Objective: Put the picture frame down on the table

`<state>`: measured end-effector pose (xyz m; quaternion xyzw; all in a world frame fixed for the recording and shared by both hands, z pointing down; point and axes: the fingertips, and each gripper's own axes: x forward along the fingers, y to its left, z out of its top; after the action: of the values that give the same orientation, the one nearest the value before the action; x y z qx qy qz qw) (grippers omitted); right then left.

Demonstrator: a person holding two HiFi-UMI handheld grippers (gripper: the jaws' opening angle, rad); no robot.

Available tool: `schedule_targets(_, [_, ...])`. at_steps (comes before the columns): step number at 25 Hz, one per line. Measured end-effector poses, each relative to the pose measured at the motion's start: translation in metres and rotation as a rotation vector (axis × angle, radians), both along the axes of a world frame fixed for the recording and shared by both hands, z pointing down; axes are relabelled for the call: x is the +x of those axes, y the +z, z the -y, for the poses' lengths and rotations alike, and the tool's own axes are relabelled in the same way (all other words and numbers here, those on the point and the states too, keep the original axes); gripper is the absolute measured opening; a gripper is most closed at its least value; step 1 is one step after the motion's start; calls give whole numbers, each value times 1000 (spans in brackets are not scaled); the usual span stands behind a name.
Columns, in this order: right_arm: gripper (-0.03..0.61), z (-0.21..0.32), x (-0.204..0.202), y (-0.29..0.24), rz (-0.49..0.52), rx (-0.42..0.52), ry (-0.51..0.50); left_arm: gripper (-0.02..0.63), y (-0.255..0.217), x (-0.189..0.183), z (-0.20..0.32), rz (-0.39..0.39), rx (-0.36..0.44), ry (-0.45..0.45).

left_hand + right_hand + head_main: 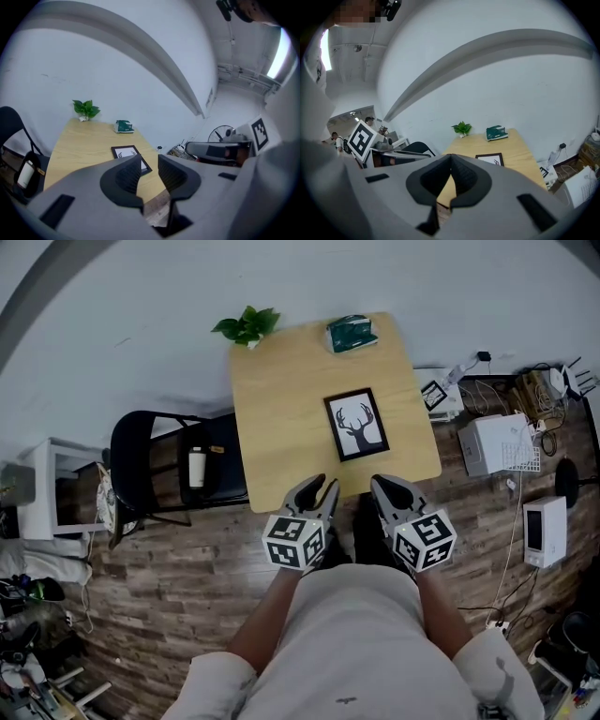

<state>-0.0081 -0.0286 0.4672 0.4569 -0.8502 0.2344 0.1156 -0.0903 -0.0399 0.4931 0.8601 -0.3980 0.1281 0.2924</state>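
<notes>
1. The picture frame [357, 425] lies flat and face up on the bench [281, 399], its antlered print showing. It sits on the right half of the top, toward the near edge, with neither gripper touching it.
2. Its long axis runs away from the person, with the far end leaning a little to the left. A short side faces the two grippers.
3. The left gripper [319, 491] hangs at the near edge of the bench. Its jaws stand a little apart, and its own view shows only bench and floor in the gap.
4. The right gripper [389, 488] hangs beside it at the same edge, with its jaws brought together at the tips on nothing.
5. The frame is ahead of both grippers and roughly between their lines. It is up and to the right of the left gripper, and up and slightly to the left of the right one.
6. The right gripper looks marginally nearer, its tips just short of the frame's near right corner, though the difference is slight.
7. Judged from how the frame rests, the placing looks done. Any further touch would be a straight reach forward onto that near short side.
</notes>
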Motion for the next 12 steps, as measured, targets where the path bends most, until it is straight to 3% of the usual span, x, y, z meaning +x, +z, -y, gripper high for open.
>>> schedule_targets(12, [-2,-27,-10,-32,-33,84,53,80,-68,-22,-31,-50,150,43])
